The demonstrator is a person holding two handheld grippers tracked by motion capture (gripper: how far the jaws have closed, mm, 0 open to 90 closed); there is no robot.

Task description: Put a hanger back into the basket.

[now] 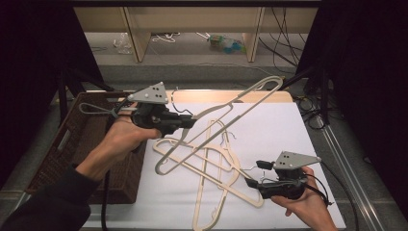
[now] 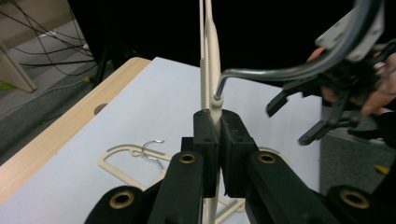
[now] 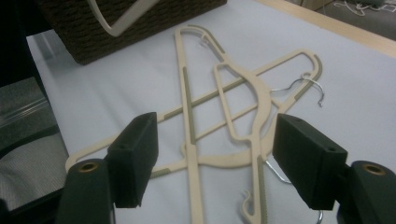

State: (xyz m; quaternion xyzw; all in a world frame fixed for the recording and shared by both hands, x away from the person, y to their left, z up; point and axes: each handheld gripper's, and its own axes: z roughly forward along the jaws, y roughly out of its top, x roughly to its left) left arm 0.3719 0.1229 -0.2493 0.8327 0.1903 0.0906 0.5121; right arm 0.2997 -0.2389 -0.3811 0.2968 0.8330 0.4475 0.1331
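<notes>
Above white table (image 1: pixel 269 130): left gripper (image 1: pixel 191 121) fingers clamp lifted hanger (image 1: pixel 240 103); right gripper (image 1: pixel 251 174) fingers wide over hanger pile (image 1: pixel 211 163).

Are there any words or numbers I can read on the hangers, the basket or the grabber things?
No readable text: the cream hangers on the white table, the raised hanger, the brown basket, the left gripper and the right gripper carry no words or numbers.
Too small to read: any label on the bottle lying on the floor beyond the table.
</notes>
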